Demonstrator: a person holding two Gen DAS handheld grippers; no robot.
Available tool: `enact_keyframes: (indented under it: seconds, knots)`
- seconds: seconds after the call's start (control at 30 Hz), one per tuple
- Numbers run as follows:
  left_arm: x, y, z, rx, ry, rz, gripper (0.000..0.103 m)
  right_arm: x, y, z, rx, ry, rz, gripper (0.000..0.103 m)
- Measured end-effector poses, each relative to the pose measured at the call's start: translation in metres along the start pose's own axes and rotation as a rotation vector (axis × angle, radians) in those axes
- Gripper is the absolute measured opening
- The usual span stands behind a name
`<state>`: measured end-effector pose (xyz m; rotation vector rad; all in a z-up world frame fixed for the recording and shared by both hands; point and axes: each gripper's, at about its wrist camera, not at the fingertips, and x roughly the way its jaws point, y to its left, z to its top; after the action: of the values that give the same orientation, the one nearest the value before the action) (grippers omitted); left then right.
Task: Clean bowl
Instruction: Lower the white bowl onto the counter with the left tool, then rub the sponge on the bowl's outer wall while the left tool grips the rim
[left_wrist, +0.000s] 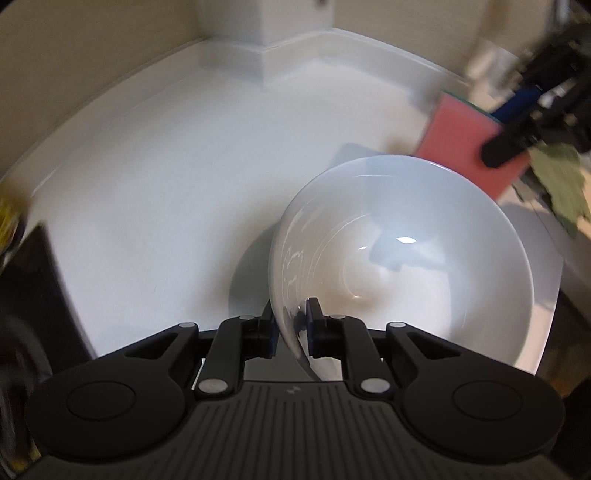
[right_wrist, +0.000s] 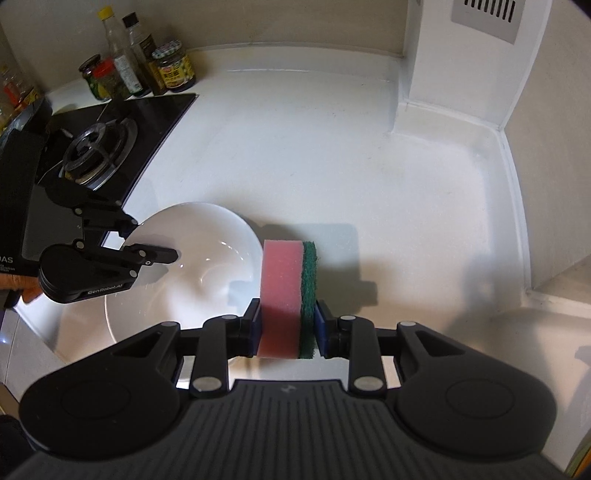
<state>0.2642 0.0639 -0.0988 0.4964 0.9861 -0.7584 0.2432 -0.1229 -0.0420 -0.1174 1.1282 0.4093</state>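
Note:
A white bowl (left_wrist: 406, 251) is held just over the white counter, tilted a little, its near rim pinched by my left gripper (left_wrist: 291, 328), which is shut on it. The right wrist view shows the same bowl (right_wrist: 207, 258) with the left gripper (right_wrist: 147, 240) clamped on its left rim. My right gripper (right_wrist: 288, 328) is shut on a pink sponge (right_wrist: 280, 291) with a green scouring side, standing on edge just right of the bowl. Blurred, that sponge (left_wrist: 461, 147) hangs beyond the bowl's far rim in the left wrist view, with the right gripper (left_wrist: 517, 122) on it.
A black gas hob with a burner (right_wrist: 96, 147) lies to the left. Several jars and bottles (right_wrist: 140, 62) stand at the back left. A white wall column (right_wrist: 461, 66) juts out at the back right. A green leaf (left_wrist: 557, 184) shows at the right edge.

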Motion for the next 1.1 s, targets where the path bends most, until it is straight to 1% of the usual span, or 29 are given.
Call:
enact_keyframes:
  seconds: [0.03,0.07,0.17,0.2,0.27,0.3,0.33,0.43,0.47,0.53,0.57,0.7,0.73,0.87,0.97,1.0,1.03,1.07,1.1]
  knots:
    - [0.001,0.002,0.001,0.018,0.001,-0.016,0.016,0.001,0.000,0.002,-0.003,-0.002,-0.008,0.025]
    - [0.001,0.005,0.002,0.001,0.002,-0.030,0.016,0.002,0.000,0.003,-0.006,-0.003,-0.013,0.025]
    - [-0.008,0.014,-0.002,-0.127,-0.019,-0.052,0.016,0.003,-0.002,0.003,0.001,-0.007,-0.009,0.025]
    - [-0.013,0.015,-0.006,-0.182,-0.028,-0.045,0.019,0.003,-0.003,0.002,0.004,-0.009,-0.006,0.025]
    - [-0.023,0.013,-0.019,-0.319,-0.034,-0.003,0.026,0.002,-0.003,0.001,0.007,-0.014,-0.004,0.025]
    - [-0.027,0.011,-0.026,-0.388,-0.034,0.012,0.026,0.002,-0.003,0.000,0.007,-0.015,-0.003,0.025]
    - [-0.027,0.009,-0.031,-0.431,-0.033,0.018,0.026,0.002,-0.003,-0.001,0.007,-0.018,0.000,0.025]
    - [-0.024,0.003,-0.039,-0.492,-0.036,0.033,0.025,0.001,-0.002,-0.004,0.006,-0.029,-0.001,0.025]
    - [-0.022,0.002,-0.040,-0.491,-0.035,0.032,0.021,0.000,-0.002,-0.006,0.007,-0.033,-0.001,0.025]
    - [-0.017,0.002,-0.040,-0.448,-0.025,0.024,0.021,-0.001,-0.001,-0.008,0.003,-0.038,-0.003,0.025]
    - [-0.016,0.003,-0.038,-0.402,-0.014,0.026,0.021,-0.001,0.001,-0.009,-0.004,-0.038,-0.002,0.025]
    - [-0.005,0.000,-0.017,-0.111,0.026,0.036,0.020,0.001,0.002,-0.005,-0.015,-0.029,0.000,0.025]
    - [-0.003,0.001,-0.013,-0.072,0.029,0.028,0.020,0.001,0.000,-0.003,-0.009,-0.029,-0.001,0.025]
    - [0.002,0.008,-0.003,-0.017,0.034,-0.026,0.021,0.005,-0.007,0.005,0.009,-0.032,-0.003,0.025]
    - [0.005,0.013,0.005,0.024,0.038,-0.066,0.020,0.005,-0.010,0.004,0.016,-0.035,0.000,0.025]
    - [0.004,0.016,0.005,-0.017,0.040,-0.067,0.022,0.005,-0.011,0.003,0.019,-0.038,0.002,0.025]
    - [0.002,0.021,0.002,-0.107,0.042,-0.056,0.025,0.004,-0.011,0.002,0.022,-0.041,0.003,0.025]
    - [-0.002,0.024,-0.003,-0.203,0.041,-0.049,0.027,0.004,-0.011,0.001,0.025,-0.048,0.003,0.025]
    - [-0.006,0.026,-0.011,-0.306,0.036,-0.046,0.025,0.004,-0.011,-0.001,0.028,-0.054,0.004,0.025]
